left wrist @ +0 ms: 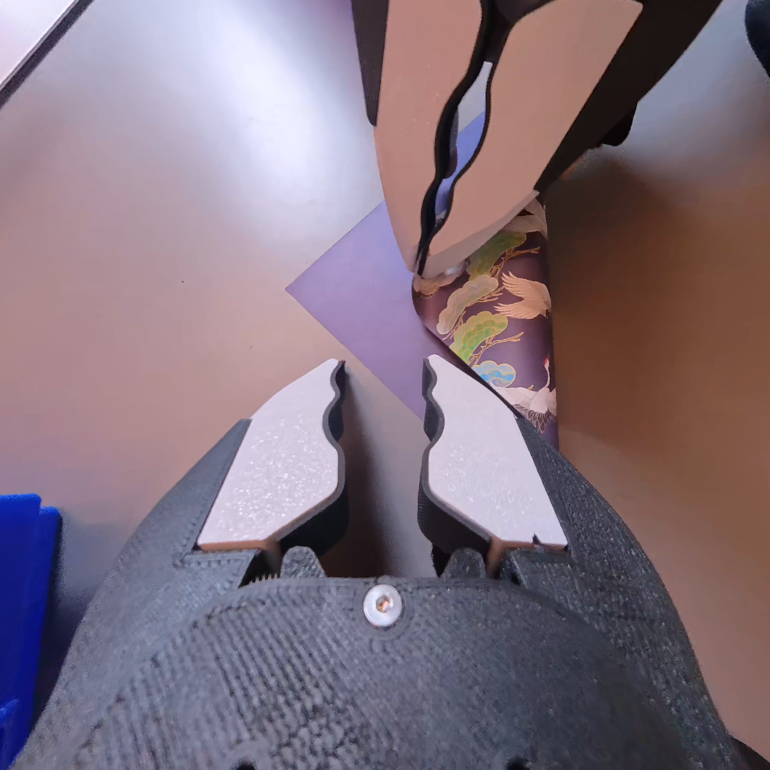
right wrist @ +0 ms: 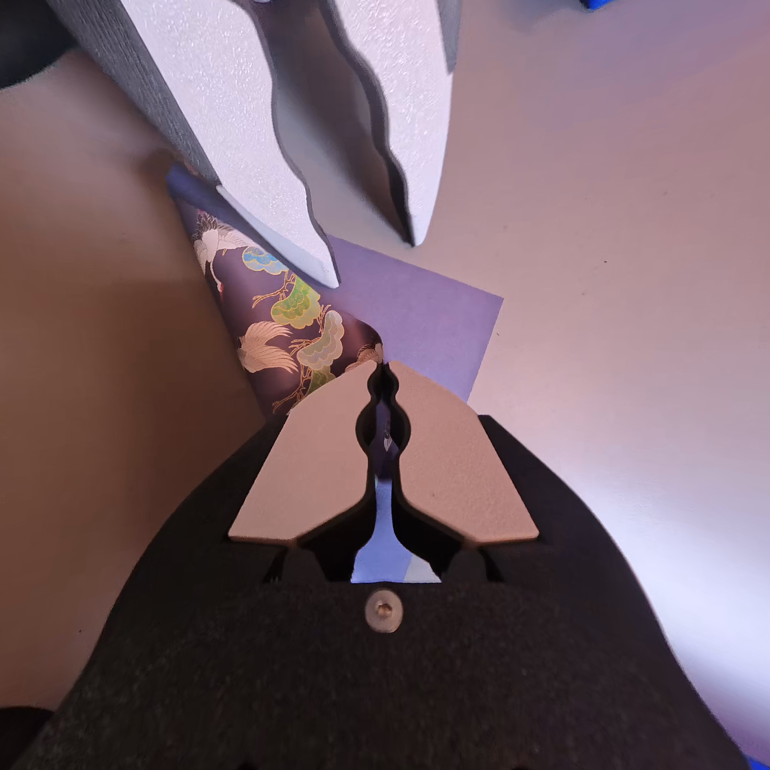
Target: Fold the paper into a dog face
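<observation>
Our right tongs [right wrist: 382,366] pinch the crane-patterned paper [left wrist: 366,308], seemingly curling its corner; our left tongs [left wrist: 383,364] hover spread above the table [left wrist: 146,250]. No writing visible.

Left hand-held gripper [left wrist: 383,366] jaws apart; right hand-held gripper [right wrist: 382,366] jaws pinched together.

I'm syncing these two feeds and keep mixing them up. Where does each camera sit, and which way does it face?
Left wrist view: on the left gripper, looking along its open fingers down at the paper on the table; the right gripper faces it.
Right wrist view: on the right gripper, shut on the paper's patterned flap; the left gripper faces it.
Shared: the paper, the table and both grippers, seen from opposite ends.
</observation>
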`<action>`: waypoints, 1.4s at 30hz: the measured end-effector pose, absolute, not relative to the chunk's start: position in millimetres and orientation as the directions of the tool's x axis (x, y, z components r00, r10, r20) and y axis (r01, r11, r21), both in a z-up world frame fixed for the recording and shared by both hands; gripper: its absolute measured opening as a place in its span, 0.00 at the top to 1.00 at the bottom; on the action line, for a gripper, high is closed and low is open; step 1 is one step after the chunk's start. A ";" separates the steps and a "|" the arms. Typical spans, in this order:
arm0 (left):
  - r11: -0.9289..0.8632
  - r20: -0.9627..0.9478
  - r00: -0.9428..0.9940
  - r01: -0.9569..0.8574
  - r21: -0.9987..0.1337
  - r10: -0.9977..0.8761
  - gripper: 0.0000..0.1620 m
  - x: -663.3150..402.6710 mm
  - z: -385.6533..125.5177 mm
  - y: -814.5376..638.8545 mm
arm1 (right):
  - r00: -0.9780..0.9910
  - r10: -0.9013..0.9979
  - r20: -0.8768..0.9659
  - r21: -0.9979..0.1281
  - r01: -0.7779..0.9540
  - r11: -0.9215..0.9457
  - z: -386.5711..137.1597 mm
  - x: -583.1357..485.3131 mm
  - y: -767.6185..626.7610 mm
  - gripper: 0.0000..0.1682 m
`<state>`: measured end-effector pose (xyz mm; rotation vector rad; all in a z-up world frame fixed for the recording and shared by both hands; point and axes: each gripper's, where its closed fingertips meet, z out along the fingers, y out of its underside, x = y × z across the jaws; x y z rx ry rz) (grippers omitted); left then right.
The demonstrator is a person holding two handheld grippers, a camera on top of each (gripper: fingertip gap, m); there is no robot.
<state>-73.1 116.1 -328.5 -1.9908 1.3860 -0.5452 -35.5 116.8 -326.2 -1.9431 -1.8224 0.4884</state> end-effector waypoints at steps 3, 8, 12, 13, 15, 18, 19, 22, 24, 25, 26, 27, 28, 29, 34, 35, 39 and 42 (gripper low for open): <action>-0.231 -0.023 0.348 -0.669 -0.706 -0.937 0.79 -72.9 -328.6 115.6 | 0.058 0.997 0.048 -0.557 0.830 -0.022 -315.7 -40.2 122.0 1.00; -0.208 -0.030 0.320 -0.680 -0.703 -0.947 0.83 -71.3 -328.5 112.5 | -0.020 0.992 0.122 -0.532 0.843 0.083 -314.0 -51.4 136.3 1.00; -0.208 -0.026 0.319 -0.677 -0.706 -0.947 0.83 -71.1 -328.4 112.4 | -0.067 0.988 0.139 -0.499 0.857 0.128 -325.3 -58.0 138.8 0.99; -0.209 -0.025 0.320 -0.675 -0.708 -0.947 0.83 -71.1 -328.3 112.5 | -0.069 0.988 0.137 -0.495 0.859 0.129 -327.1 -58.3 137.6 0.99; -0.212 -0.026 0.329 -0.666 -0.715 -0.944 0.80 -72.0 -327.9 114.7 | -0.071 0.986 0.149 -0.486 0.864 0.135 -329.2 -57.2 137.1 1.00; -0.227 -0.015 0.340 -0.660 -0.716 -0.940 0.76 -77.3 -327.6 120.7 | -0.056 0.987 0.149 -0.492 0.862 0.123 -329.1 -55.5 136.1 1.00; -0.226 -0.027 0.353 -0.654 -0.722 -0.935 0.76 -79.1 -327.3 125.7 | -0.047 0.988 0.146 -0.495 0.862 0.114 -329.2 -54.9 135.9 1.00; -0.237 -0.028 0.371 -0.647 -0.724 -0.928 0.77 -79.2 -327.2 134.8 | -0.007 0.991 0.132 -0.501 0.862 0.073 -329.3 -51.2 134.1 1.00; -0.223 -0.042 0.365 -0.652 -0.725 -0.930 0.77 -76.0 -327.1 138.2 | 0.018 0.993 0.114 -0.499 0.866 0.041 -329.3 -46.0 129.0 1.00; -0.218 -0.045 0.360 -0.655 -0.723 -0.932 0.78 -74.1 -326.9 138.6 | 0.030 0.994 0.107 -0.496 0.868 0.027 -329.3 -42.8 125.1 1.00; -0.210 -0.048 0.350 -0.659 -0.722 -0.935 0.78 -71.5 -326.9 137.4 | 0.046 0.994 0.101 -0.495 0.869 0.010 -329.3 -39.4 120.8 1.00; -0.198 -0.052 0.338 -0.663 -0.722 -0.940 0.79 -68.4 -326.9 135.1 | 0.061 0.994 0.090 -0.496 0.868 -0.008 -329.4 -36.1 115.2 1.00; -0.182 -0.060 0.322 -0.668 -0.722 -0.945 0.80 -65.1 -326.8 131.5 | 0.072 0.994 0.076 -0.498 0.867 -0.025 -329.4 -33.2 108.5 1.00; -0.160 -0.076 0.305 -0.675 -0.720 -0.949 0.81 -62.0 -326.5 128.2 | 0.083 0.994 0.068 -0.502 0.864 -0.038 -329.4 -30.3 102.2 1.00; -0.065 -0.143 0.229 -0.710 -0.701 -0.963 0.92 -53.2 -326.9 114.7 | 0.116 0.992 0.038 -0.518 0.851 -0.080 -329.3 -20.3 80.2 1.00; -0.054 -0.149 0.217 -0.716 -0.696 -0.965 0.94 -52.8 -327.3 113.0 | 0.118 0.992 0.041 -0.523 0.848 -0.080 -328.9 -19.7 79.4 1.00; -0.063 -0.119 0.203 -0.712 -0.699 -0.972 0.98 -52.1 -328.4 109.4 | 0.137 0.988 0.066 -0.552 0.830 -0.078 -322.6 -20.1 92.4 1.00; -0.069 -0.110 0.202 -0.712 -0.699 -0.973 0.99 -52.1 -328.5 109.1 | 0.148 0.984 0.099 -0.560 0.826 -0.067 -321.5 -21.9 108.2 1.00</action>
